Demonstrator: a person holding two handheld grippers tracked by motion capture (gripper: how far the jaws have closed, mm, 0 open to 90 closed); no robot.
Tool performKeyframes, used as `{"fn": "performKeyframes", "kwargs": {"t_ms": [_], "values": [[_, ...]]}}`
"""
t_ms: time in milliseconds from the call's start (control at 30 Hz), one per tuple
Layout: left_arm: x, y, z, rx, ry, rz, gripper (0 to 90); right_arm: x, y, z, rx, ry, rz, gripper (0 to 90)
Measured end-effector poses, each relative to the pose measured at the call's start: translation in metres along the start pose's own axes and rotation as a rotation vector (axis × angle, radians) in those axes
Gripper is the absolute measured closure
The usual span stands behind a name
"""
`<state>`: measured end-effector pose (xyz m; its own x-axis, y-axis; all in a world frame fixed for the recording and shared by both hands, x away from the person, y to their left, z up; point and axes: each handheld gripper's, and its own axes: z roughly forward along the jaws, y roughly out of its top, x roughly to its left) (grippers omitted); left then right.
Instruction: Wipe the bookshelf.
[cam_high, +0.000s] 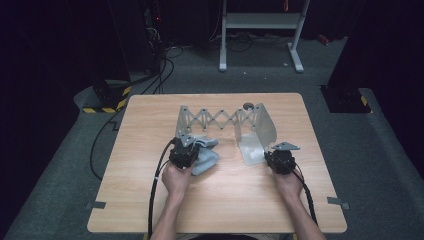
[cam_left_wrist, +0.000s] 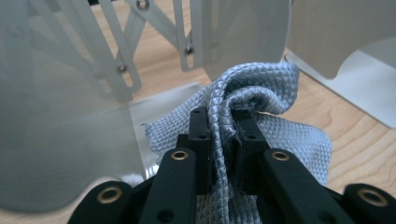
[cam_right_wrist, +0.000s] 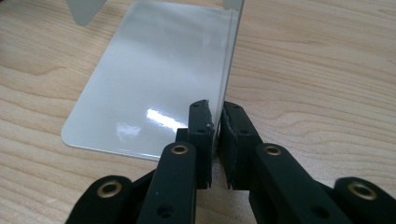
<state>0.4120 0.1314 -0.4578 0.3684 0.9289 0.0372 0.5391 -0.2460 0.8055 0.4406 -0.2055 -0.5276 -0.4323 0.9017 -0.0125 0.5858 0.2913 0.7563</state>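
Left gripper view: fingers (cam_left_wrist: 201, 128) pinch cloth (cam_left_wrist: 261, 88), high view unclear.

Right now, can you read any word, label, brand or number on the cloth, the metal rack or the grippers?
None: no readable text anywhere.
Grey cloth: woven pattern, no tag.
Metal rack: bare metal, rivets.
Rack's upright plate, in the right gripper: blank.
Left gripper: plain black.
Floor stripes: yellow-black hazard marking, no words.

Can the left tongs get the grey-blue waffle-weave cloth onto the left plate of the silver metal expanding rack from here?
Probably yes. The left tongs are shut on the grey-blue waffle-weave cloth, and the silver metal expanding rack stands right beside it with nothing between.
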Motion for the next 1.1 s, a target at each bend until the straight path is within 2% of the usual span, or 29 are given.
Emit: {"fn": "performKeyframes", "kwargs": {"t_ms": [67, 133, 167, 200, 233, 367, 400, 433, 467, 567, 667, 767, 800, 867, 967, 1100], "values": [[0.000, 0.004, -0.001, -0.003, 0.000, 0.003, 80.0, 0.000, 0.000, 0.000, 0.000, 0.000, 0.001, 83.4], [0.000, 0.017, -0.006, -0.027, 0.007, 0.001, 79.9, 0.000, 0.000, 0.000, 0.000, 0.000, 0.003, 83.5], [0.000, 0.017, -0.006, -0.027, 0.007, 0.001, 80.0, 0.000, 0.000, 0.000, 0.000, 0.001, 0.003, 83.5], [0.000, 0.025, -0.009, -0.042, 0.010, 0.010, 79.9, 0.000, 0.000, 0.000, 0.000, 0.001, 0.003, 83.5], [0.000, 0.025, -0.009, -0.042, 0.010, 0.010, 79.9, 0.000, 0.000, 0.000, 0.000, 0.001, 0.003, 83.5], [-0.001, 0.046, -0.016, -0.085, 0.019, 0.036, 79.9, -0.002, 0.000, 0.000, 0.001, 0.011, 0.015, 83.7], [-0.001, 0.046, -0.016, -0.085, 0.019, 0.036, 79.9, -0.002, 0.000, 0.000, 0.001, 0.011, 0.015, 83.7], [-0.001, 0.054, -0.018, -0.100, 0.016, 0.037, 79.9, -0.002, 0.000, 0.000, 0.001, 0.017, 0.019, 83.8], [-0.001, 0.054, -0.018, -0.100, 0.016, 0.037, 79.9, -0.002, 0.000, 0.000, 0.001, 0.017, 0.019, 83.8], [0.003, 0.067, -0.022, -0.127, 0.012, 0.026, 79.8, -0.002, 0.000, 0.000, 0.001, 0.015, 0.019, 84.0], [0.005, 0.071, -0.020, -0.126, 0.005, 0.016, 79.8, -0.002, 0.000, 0.000, 0.001, 0.017, 0.022, 84.2], [0.005, 0.070, -0.007, -0.085, 0.005, 0.020, 79.8, -0.002, 0.000, 0.000, 0.001, 0.016, 0.024, 84.6], [0.005, 0.070, -0.007, -0.085, 0.005, 0.020, 79.8, -0.002, 0.000, 0.000, 0.001, 0.016, 0.024, 84.8], [0.002, 0.065, 0.002, -0.045, 0.025, 0.041, 79.8, -0.003, 0.000, 0.000, 0.002, 0.016, 0.025, 84.9], [-0.005, 0.054, 0.018, 0.011, 0.022, 0.065, 79.8, -0.002, 0.000, 0.000, 0.002, 0.017, 0.019, 86.6], [-0.008, 0.048, 0.029, 0.039, 0.010, 0.064, 79.9, 0.000, 0.000, 0.000, 0.002, 0.015, 0.009, 86.4]]}}
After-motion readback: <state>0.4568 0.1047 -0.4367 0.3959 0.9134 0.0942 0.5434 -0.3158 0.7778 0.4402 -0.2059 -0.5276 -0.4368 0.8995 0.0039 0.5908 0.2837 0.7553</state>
